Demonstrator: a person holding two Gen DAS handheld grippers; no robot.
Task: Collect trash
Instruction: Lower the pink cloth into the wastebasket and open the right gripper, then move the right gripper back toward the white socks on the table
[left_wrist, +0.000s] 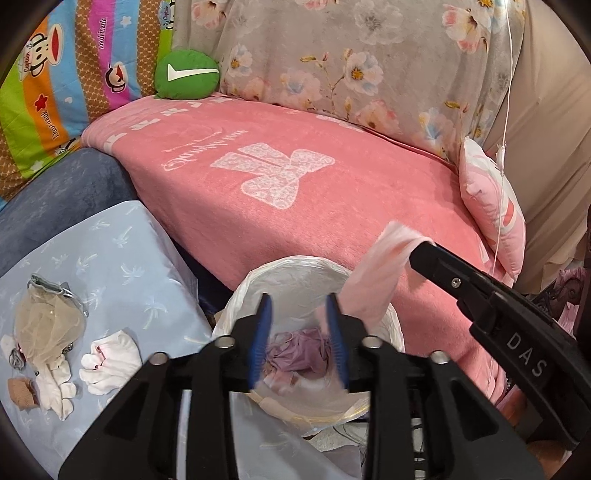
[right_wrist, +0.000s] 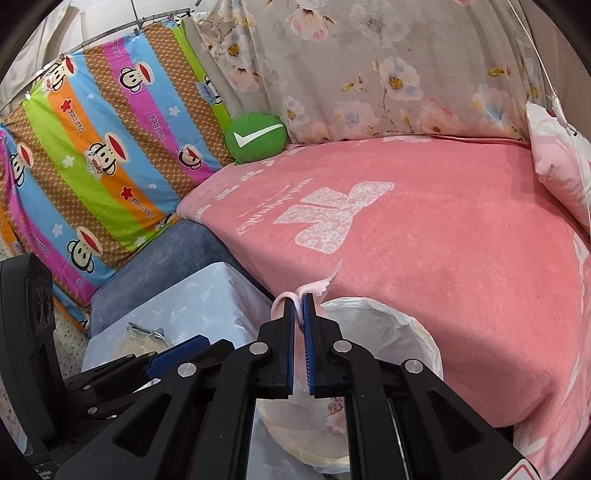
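One pink blanket (left_wrist: 295, 206) covers the sofa, with one white-lined trash bin (left_wrist: 295, 273) standing against its front edge and one purple wad (left_wrist: 299, 354) lying inside. Two grippers hang over the bin. The right gripper (right_wrist: 300, 295) pinches one pale pink tissue (left_wrist: 373, 273), its long axis slanting down toward the bin; the left gripper (left_wrist: 299, 314) has its fingers apart, holding nothing.

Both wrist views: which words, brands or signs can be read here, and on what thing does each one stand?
"DAS": on the right gripper body.
"Daul frank": on the striped monkey sheet.
"Captain": small badge on that sheet, rest unreadable.
White check mark: on the green cushion.
Script on the pink blanket: upside down, unreadable.
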